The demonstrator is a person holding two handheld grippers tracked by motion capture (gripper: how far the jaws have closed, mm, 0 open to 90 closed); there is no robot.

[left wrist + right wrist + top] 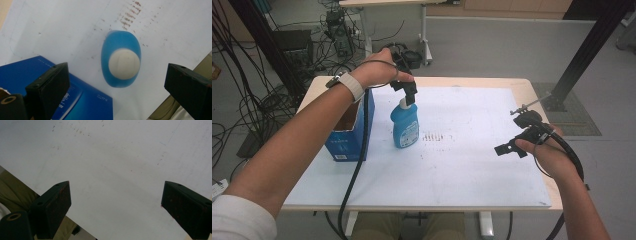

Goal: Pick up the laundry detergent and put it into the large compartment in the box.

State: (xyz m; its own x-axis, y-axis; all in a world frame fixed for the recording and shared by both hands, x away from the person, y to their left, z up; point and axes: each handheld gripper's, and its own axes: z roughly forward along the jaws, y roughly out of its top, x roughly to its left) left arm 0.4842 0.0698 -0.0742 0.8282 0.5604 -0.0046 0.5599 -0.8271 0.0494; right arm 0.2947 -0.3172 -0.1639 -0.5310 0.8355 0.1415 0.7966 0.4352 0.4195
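A blue bottle point(405, 125) with a white cap stands upright on the white table sheet point(452, 165), right of an open blue carton point(349, 132). My left gripper point(408, 90) hangs directly above the bottle's cap, pointing down. In the left gripper view the bottle point(121, 60) is seen from above, its white cap point(124, 63) between the wide-apart jaws of the left gripper point(117, 82), which is open and touches nothing. My right gripper point(511, 148) hovers open over the sheet's right side; in the right gripper view that gripper point(115, 202) has bare sheet between its jaws.
The blue carton point(75, 100) lies close by the left jaw. Brown smudges point(435, 137) mark the sheet right of the bottle. Cables and equipment point(337, 30) clutter the floor behind the table, and a black post point(582, 55) rises at the back right.
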